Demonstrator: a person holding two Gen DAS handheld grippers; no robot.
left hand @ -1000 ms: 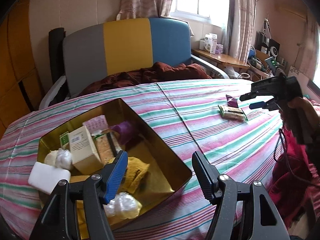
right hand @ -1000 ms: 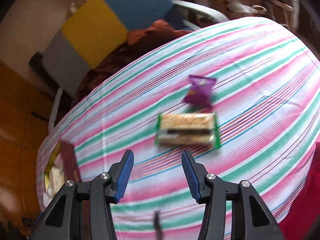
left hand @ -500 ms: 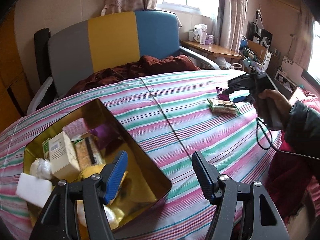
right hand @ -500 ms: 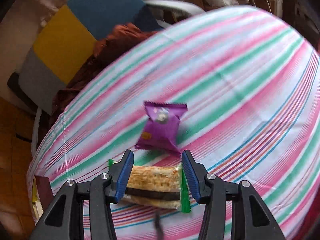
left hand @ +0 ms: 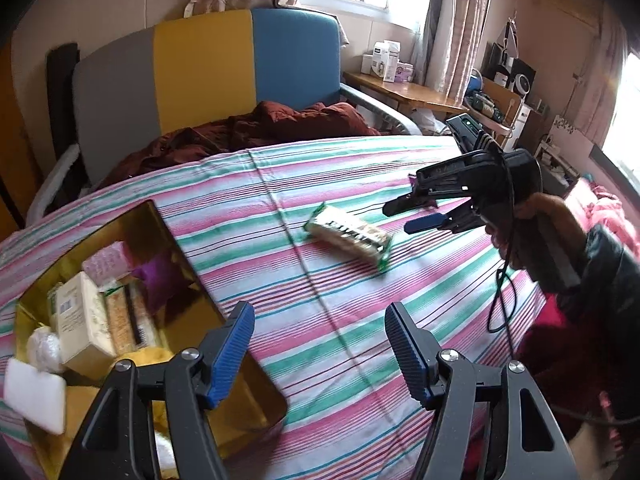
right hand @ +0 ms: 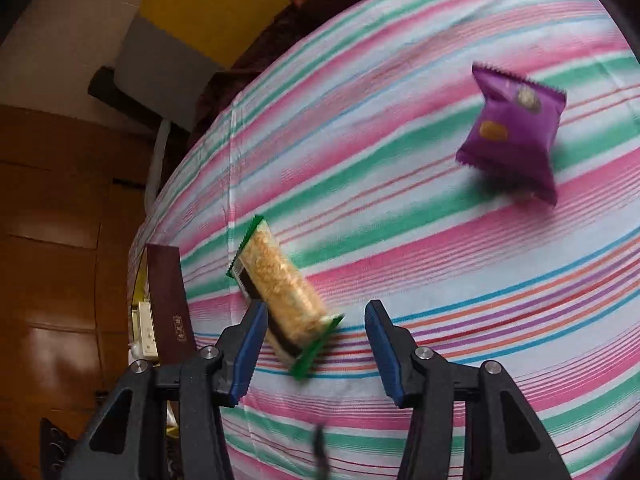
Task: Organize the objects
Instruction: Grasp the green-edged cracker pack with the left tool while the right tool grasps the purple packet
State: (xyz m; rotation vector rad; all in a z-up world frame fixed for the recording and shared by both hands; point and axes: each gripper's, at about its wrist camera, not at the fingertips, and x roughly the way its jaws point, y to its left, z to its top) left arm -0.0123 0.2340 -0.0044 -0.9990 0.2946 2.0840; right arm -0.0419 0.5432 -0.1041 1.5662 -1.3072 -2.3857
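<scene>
A green-edged cracker packet (right hand: pixel 280 292) lies on the striped tablecloth (right hand: pixel 400 240), its near end just between my right gripper's (right hand: pixel 316 344) open jaws, untouched. It also shows in the left wrist view (left hand: pixel 348 236), with the right gripper (left hand: pixel 400 216) just to its right. A purple snack packet (right hand: pixel 512 132) lies farther right. My left gripper (left hand: pixel 320 348) is open and empty, above the near right edge of the gold tin (left hand: pixel 256 412), which holds several packets and boxes.
A grey, yellow and blue chair (left hand: pixel 208 72) with a dark red cloth (left hand: pixel 256 128) stands behind the table. A wooden desk (left hand: pixel 404 92) with boxes is at the back right. A wooden cabinet (right hand: pixel 52 240) is on the left.
The right gripper swung left and the cracker packet slid and turned toward the tin, its end now between the open jaws. The left gripper shifted right along the tin.
</scene>
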